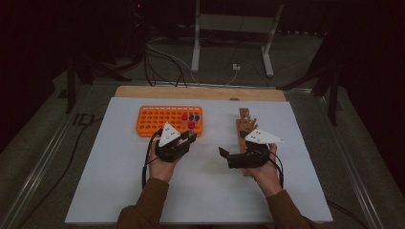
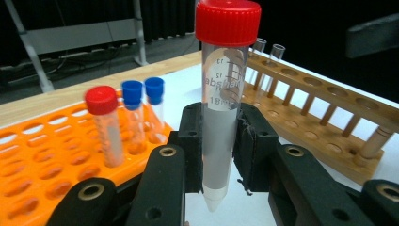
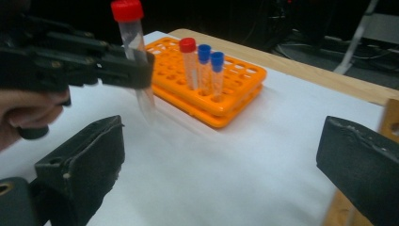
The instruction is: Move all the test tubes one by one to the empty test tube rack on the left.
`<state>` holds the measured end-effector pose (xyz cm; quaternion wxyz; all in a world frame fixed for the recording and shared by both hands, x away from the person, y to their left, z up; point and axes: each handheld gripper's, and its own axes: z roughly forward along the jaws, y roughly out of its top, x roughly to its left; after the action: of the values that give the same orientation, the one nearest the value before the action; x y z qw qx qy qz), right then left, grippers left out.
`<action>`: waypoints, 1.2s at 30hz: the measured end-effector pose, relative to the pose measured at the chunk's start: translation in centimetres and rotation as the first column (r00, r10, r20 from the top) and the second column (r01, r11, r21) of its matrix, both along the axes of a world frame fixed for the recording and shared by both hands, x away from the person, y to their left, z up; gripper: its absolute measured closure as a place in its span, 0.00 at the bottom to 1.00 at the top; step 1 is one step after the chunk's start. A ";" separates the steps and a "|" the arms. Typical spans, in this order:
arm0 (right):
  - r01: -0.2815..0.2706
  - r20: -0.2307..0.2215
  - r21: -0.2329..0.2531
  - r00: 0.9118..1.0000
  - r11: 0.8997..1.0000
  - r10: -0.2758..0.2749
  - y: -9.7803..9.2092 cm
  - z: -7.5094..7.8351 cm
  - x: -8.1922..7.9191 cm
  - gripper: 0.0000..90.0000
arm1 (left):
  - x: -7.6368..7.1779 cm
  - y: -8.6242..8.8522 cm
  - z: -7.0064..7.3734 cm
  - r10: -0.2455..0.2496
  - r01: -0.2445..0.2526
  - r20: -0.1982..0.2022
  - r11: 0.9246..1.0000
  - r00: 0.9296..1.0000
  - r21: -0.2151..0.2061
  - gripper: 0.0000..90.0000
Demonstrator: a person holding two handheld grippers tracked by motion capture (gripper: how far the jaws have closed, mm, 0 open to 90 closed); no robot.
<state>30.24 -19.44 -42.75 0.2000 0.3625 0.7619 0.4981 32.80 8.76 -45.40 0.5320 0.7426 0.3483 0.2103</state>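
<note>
My left gripper (image 2: pixel 219 146) is shut on a clear conical tube with a red cap (image 2: pixel 227 21), held upright above the white mat just beside the orange rack (image 2: pixel 42 160). One red-capped tube (image 2: pixel 104 127) and two blue-capped tubes (image 2: pixel 133 113) stand in that rack. In the high view the left gripper (image 1: pixel 187 138) sits at the rack's near right corner (image 1: pixel 162 121). My right gripper (image 3: pixel 221 160) is open wide with nothing between its jaws, next to the wooden rack (image 1: pixel 244 138). The right gripper view also shows the held tube (image 3: pixel 134 42) and the orange rack (image 3: pixel 226 101).
The wooden rack (image 2: pixel 324 127) lies lengthwise on the right of the white mat (image 1: pixel 200 191), with a couple of glass tubes (image 2: pixel 263 52) at its far end. A plywood strip (image 1: pixel 200 92) borders the mat's far edge. Cables and a metal stand lie beyond.
</note>
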 end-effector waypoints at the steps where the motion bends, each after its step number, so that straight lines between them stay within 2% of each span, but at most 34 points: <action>1: 0.004 0.001 -0.001 1.000 1.000 -0.004 -0.1 0.0 -0.1 0.02 | 0.1 0.1 0.1 0.006 -0.006 -0.001 1.000 1.000 -0.005 0.83; 13: 0.039 -0.006 0.010 0.999 0.999 -0.039 -1.7 -0.2 -0.2 0.00 | 1.5 1.7 0.6 0.049 -0.049 0.011 0.999 0.999 -0.009 0.83; 19: 0.051 -0.005 0.020 0.999 0.999 -0.051 -2.2 -0.1 -0.3 0.00 | 2.5 2.4 0.5 0.082 -0.082 0.011 0.997 0.997 0.009 0.83; 27: 0.051 -0.003 0.029 0.999 0.998 -0.051 -2.4 -0.1 -0.2 0.00 | 4.0 3.1 0.2 0.144 -0.145 0.008 0.989 0.989 0.014 0.83; 36: 0.044 -0.004 0.035 0.999 0.998 -0.044 -2.3 -0.1 -0.2 0.00 | 5.6 2.7 -0.1 0.190 -0.190 0.011 0.981 0.982 0.029 0.83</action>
<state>30.00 -21.71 -42.87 0.2034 0.3835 0.7451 0.5064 38.38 11.49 -45.52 0.4998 0.7129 0.4123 0.2683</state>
